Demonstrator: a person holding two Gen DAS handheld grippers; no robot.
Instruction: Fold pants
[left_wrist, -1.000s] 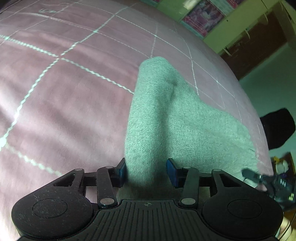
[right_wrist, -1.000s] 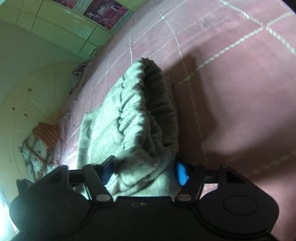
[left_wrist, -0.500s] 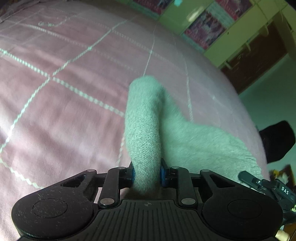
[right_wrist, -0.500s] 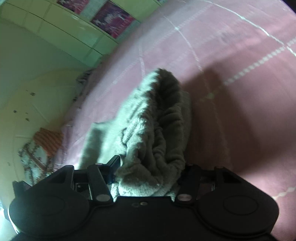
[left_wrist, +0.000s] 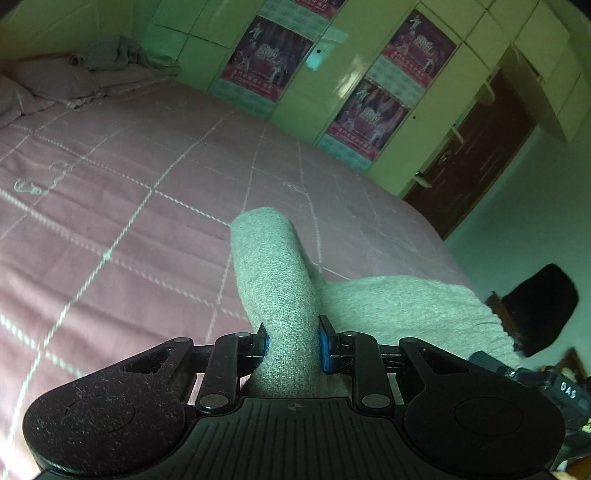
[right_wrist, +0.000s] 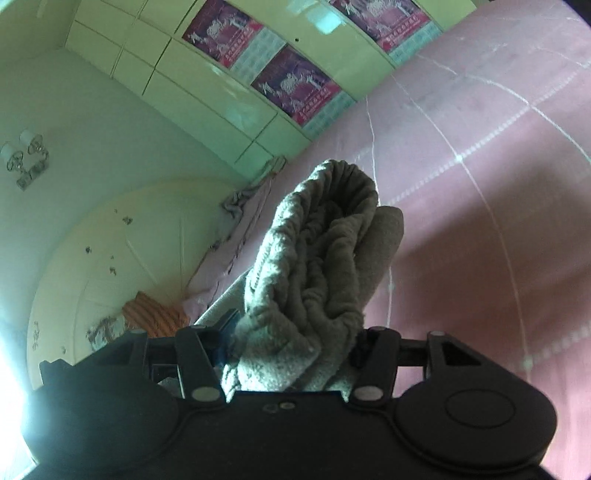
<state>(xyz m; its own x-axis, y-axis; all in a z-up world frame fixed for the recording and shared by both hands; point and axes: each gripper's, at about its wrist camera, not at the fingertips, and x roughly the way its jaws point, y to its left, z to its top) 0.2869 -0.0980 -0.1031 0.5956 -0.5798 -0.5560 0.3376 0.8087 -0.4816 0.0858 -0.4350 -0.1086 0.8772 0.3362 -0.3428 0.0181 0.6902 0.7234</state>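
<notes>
Grey knitted pants (left_wrist: 280, 288) hang lifted above a pink bed cover (left_wrist: 129, 206). My left gripper (left_wrist: 291, 347) is shut on a narrow fold of the pants, the blue pads pressing on both sides. From that fold the cloth runs right and down toward the bed's edge. In the right wrist view the bunched, ribbed waistband of the pants (right_wrist: 317, 266) fills my right gripper (right_wrist: 295, 343), which is shut on this thick bundle. The bundle hides the right gripper's right pad. Part of the other gripper (left_wrist: 554, 384) shows at the right edge of the left wrist view.
The pink bed cover (right_wrist: 480, 184) has white grid lines. Crumpled bedding (left_wrist: 92, 70) lies at the head of the bed. Wardrobe doors with posters (left_wrist: 369, 110) stand beyond the bed. A dark object (left_wrist: 539, 306) sits off the bed's right side.
Both grippers closed on the pants and rose, lifting the cloth off the bed. The views tilted up, bringing the wardrobe and walls into sight.
</notes>
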